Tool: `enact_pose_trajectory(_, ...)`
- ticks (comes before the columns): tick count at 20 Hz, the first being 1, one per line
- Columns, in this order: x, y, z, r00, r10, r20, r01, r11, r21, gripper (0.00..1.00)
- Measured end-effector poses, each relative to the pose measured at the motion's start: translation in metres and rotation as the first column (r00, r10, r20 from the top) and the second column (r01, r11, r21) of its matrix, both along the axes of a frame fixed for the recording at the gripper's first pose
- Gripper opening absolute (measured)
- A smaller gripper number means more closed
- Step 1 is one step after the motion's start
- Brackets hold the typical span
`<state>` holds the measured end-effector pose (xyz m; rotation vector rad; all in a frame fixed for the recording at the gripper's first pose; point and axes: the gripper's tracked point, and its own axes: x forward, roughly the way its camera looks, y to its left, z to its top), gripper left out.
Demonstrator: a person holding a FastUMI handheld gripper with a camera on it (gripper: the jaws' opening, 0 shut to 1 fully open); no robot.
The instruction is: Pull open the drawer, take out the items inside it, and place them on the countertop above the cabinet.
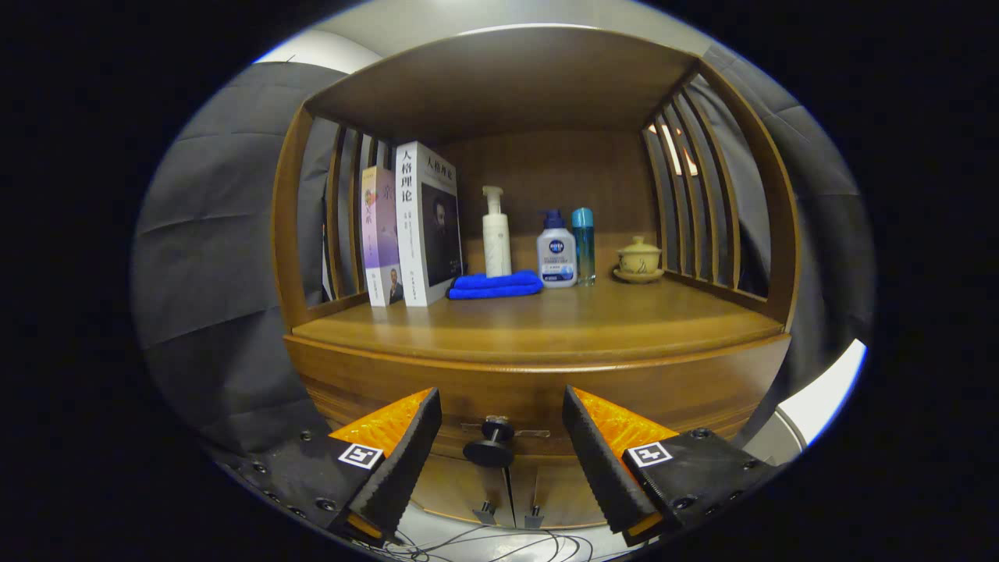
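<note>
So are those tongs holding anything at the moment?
No, nothing is held. The tongs are open, with the drawer knob sitting in the gap between the fingers, neither finger touching it.

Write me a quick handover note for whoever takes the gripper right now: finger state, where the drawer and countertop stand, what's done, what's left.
Gripper: open, holding nothing, fingers spread to either side of the drawer knob, not touching it.
Drawer: closed, front flush under the countertop; its contents can't be seen.
Countertop: two books at the left, a blue cloth, three bottles and a lidded cup on a saucer toward the back; the front part is bare wood.
Done: gripper lined up with the knob.
Left: close on the knob, pull the drawer open, lift the items out, set them on the countertop.
</note>
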<state>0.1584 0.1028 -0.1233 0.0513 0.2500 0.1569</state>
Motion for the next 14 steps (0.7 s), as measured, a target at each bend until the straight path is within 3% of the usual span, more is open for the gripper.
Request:
enact_pose_trajectory(6,0.004,0.009,-0.037,0.997,0.007,-0.073,-0.008,1.0,-0.015,0.95)
enact_pose_trajectory(10,0.004,0.013,-0.047,0.996,0.008,-0.092,-0.009,1.0,-0.01,0.78)
enact_pose_trajectory(12,0.007,0.013,-0.05,0.995,0.003,-0.098,-0.004,1.0,-0.015,0.74)
enact_pose_trajectory(14,0.006,0.014,-0.05,0.995,-0.004,-0.099,0.003,1.0,-0.01,0.5)
